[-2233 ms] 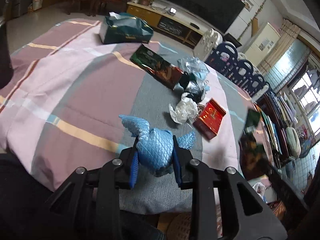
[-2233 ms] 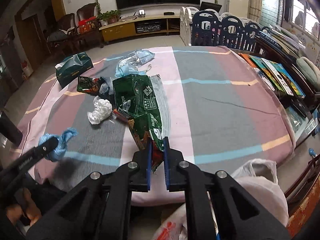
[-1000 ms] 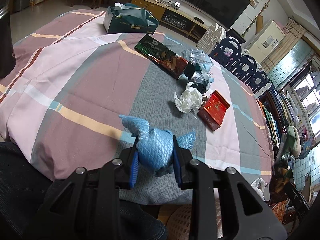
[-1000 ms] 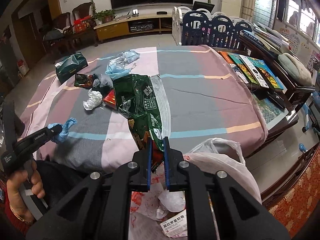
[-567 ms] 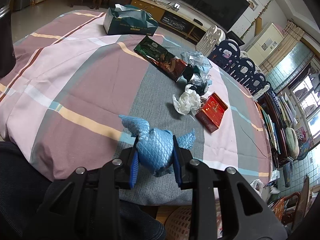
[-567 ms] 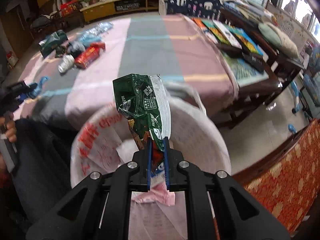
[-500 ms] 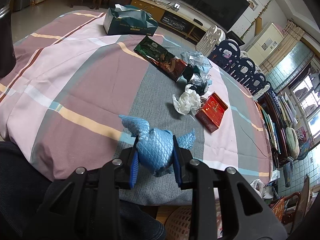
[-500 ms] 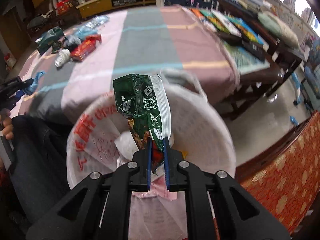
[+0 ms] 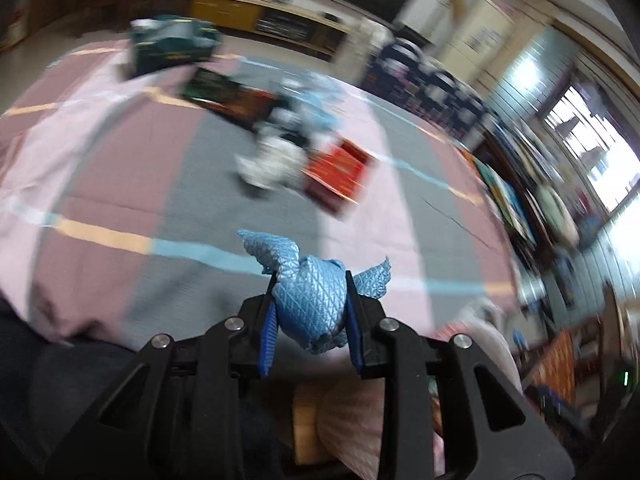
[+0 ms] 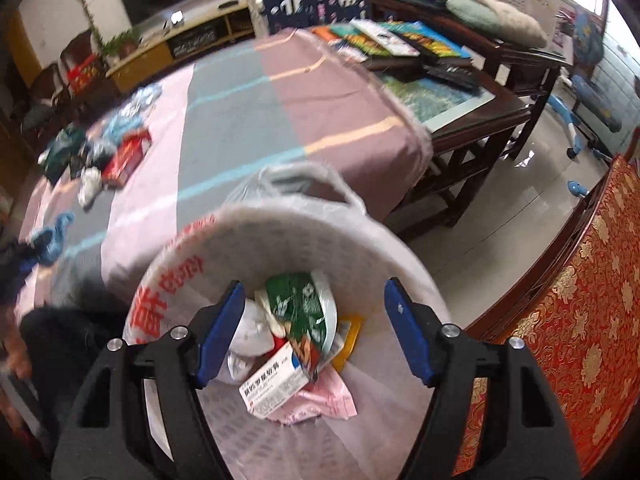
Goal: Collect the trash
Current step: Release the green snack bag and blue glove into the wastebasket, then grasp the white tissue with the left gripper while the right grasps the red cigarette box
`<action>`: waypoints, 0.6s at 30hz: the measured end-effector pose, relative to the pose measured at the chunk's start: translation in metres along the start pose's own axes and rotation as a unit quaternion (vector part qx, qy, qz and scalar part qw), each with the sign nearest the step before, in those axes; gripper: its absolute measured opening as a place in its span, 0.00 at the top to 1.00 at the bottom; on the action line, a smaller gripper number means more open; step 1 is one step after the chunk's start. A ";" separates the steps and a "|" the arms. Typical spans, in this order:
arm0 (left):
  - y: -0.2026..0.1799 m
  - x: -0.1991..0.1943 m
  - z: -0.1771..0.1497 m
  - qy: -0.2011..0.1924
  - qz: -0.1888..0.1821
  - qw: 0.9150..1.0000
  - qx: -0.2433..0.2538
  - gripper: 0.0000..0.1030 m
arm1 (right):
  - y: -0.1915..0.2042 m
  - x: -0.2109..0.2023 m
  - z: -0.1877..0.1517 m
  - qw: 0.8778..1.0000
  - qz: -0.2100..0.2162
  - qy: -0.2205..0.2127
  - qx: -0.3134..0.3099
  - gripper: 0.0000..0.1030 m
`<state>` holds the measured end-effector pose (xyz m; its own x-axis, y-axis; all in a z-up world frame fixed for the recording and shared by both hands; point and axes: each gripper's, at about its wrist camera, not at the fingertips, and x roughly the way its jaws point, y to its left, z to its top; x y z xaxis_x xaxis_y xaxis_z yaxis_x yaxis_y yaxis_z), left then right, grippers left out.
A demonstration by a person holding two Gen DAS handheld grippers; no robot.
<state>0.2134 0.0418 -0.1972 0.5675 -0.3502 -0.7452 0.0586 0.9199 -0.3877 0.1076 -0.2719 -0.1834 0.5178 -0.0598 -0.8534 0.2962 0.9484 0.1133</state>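
My bin [image 10: 280, 236] stands on the floor against the near edge of the bed [image 10: 320, 96]. In the bin lie a snack wrapper [image 10: 298, 308], a medicine box [image 10: 272, 386] just below it and crumpled paper [image 10: 250, 330] to its left. Far across the bed from the bin lie a carton [image 10: 127, 156] and a tissue wad [image 10: 89, 186], side by side.

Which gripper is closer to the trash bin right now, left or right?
Right. The right gripper hangs directly over the trash bin, jaws opening with nothing between them. The left gripper, shut on a blue crumpled wrapper, is over the table edge beside it.
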 end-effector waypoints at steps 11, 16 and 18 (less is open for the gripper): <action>-0.159 0.018 -0.107 0.118 -0.154 0.922 0.334 0.51 | -0.033 -0.010 0.017 0.997 -0.006 -0.028 0.074 0.31; -0.142 0.021 -0.091 0.103 -0.127 0.945 0.282 0.29 | -0.038 -0.007 0.013 0.996 -0.006 -0.023 0.086 0.31; -0.128 0.022 -0.075 0.084 -0.092 0.959 0.256 0.29 | -0.035 -0.006 0.012 0.996 -0.005 -0.022 0.084 0.31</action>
<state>0.1567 -0.0968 -0.2052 0.3716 -0.4987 -0.7831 0.5651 0.7907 -0.2354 0.1034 -0.3085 -0.1768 0.5480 -0.0859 -0.8320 0.4301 0.8820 0.1923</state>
